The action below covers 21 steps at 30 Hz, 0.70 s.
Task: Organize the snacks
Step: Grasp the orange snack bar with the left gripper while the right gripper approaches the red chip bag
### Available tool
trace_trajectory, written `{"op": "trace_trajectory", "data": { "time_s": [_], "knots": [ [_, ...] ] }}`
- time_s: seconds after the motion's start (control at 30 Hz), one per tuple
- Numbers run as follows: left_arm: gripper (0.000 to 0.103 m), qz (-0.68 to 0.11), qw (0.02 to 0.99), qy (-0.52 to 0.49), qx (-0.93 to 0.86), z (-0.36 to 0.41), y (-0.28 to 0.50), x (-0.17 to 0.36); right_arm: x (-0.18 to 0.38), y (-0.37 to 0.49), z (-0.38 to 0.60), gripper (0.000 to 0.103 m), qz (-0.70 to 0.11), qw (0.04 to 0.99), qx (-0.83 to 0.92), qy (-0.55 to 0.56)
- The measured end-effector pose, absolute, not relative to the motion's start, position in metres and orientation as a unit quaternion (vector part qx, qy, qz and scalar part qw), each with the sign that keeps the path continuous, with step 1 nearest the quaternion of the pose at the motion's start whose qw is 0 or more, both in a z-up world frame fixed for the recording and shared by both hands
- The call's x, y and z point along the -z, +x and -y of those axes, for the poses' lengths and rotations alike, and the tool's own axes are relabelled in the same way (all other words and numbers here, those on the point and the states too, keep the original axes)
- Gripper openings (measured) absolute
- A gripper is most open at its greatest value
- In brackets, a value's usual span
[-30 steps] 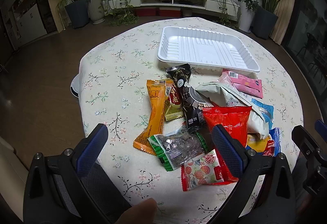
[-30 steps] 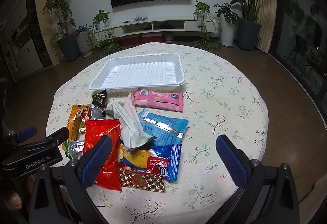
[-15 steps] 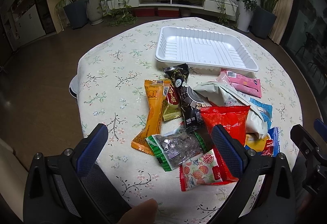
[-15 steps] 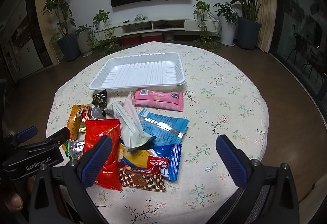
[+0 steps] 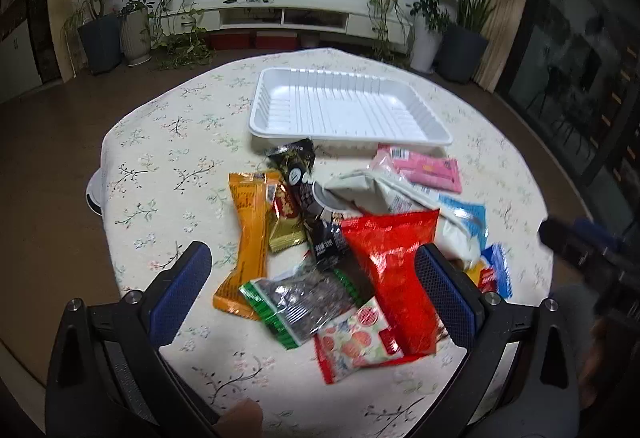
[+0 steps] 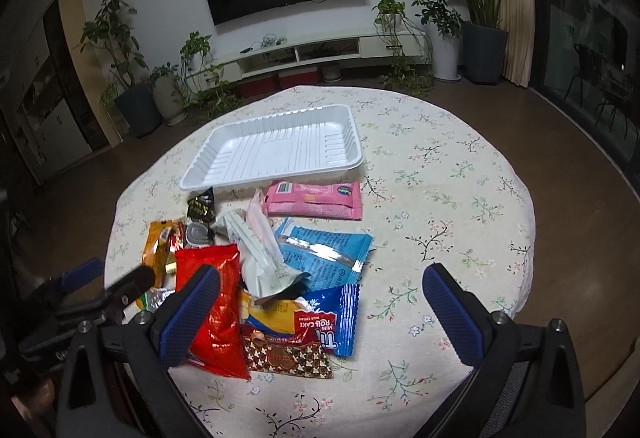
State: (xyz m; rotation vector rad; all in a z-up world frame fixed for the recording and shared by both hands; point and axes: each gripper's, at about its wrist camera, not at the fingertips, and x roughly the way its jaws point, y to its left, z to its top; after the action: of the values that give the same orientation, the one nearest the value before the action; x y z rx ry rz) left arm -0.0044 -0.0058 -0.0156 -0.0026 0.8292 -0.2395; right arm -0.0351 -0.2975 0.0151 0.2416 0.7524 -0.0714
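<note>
A pile of snack packets lies on the round floral table (image 5: 160, 174). An empty white tray (image 5: 344, 110) sits behind it, also in the right wrist view (image 6: 276, 150). My left gripper (image 5: 316, 290) is open and empty above a green-edged clear packet (image 5: 300, 298), an orange packet (image 5: 248, 234) and a red bag (image 5: 392, 262). My right gripper (image 6: 320, 314) is open and empty above the blue roll cake packet (image 6: 332, 318) and a brown patterned packet (image 6: 284, 358). A pink packet (image 6: 316, 198) and a light blue packet (image 6: 320, 250) lie nearer the tray.
The table's right half (image 6: 460, 198) carries only the floral cloth. Potted plants (image 6: 132, 94), a low TV shelf (image 6: 300, 54) and brown floor surround the table. The left gripper shows at the lower left of the right wrist view (image 6: 100, 294).
Both views have shifted a little: the left gripper has moved slightly right and forward over the pile, and the right gripper has edged closer to the packets. No packet has moved.
</note>
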Motion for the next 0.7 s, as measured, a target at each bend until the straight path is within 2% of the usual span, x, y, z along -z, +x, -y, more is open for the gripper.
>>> {"op": "trace_trajectory", "data": {
  "time_s": [0.17,0.37,0.53,0.57,0.63,0.7],
  "knots": [
    [0.103,-0.397,0.911,0.002,0.110,-0.009,-0.014,0.017,-0.017,-0.036,0.304,0.103,-0.366,0.921,0.026,0.127],
    [0.103,-0.458,0.880,-0.018,0.124,-0.034,-0.013,0.038,-0.012,-0.036,0.300,0.103,-0.374,0.921,0.004,0.106],
    [0.102,-0.441,0.885,-0.034,0.149,-0.035,-0.024,0.041,-0.003,-0.035,0.313,0.103,-0.381,0.912,-0.012,0.151],
    [0.101,-0.438,0.886,-0.035,0.149,-0.036,-0.023,0.040,-0.001,-0.035,0.316,0.103,-0.381,0.910,-0.013,0.161],
    [0.087,-0.440,0.883,-0.044,0.157,-0.039,-0.015,0.039,0.002,-0.035,0.320,0.103,-0.385,0.905,-0.023,0.181],
    [0.079,-0.451,0.879,-0.044,0.145,-0.044,-0.002,0.039,0.003,-0.036,0.320,0.103,-0.383,0.904,-0.024,0.188]
  ]
}}
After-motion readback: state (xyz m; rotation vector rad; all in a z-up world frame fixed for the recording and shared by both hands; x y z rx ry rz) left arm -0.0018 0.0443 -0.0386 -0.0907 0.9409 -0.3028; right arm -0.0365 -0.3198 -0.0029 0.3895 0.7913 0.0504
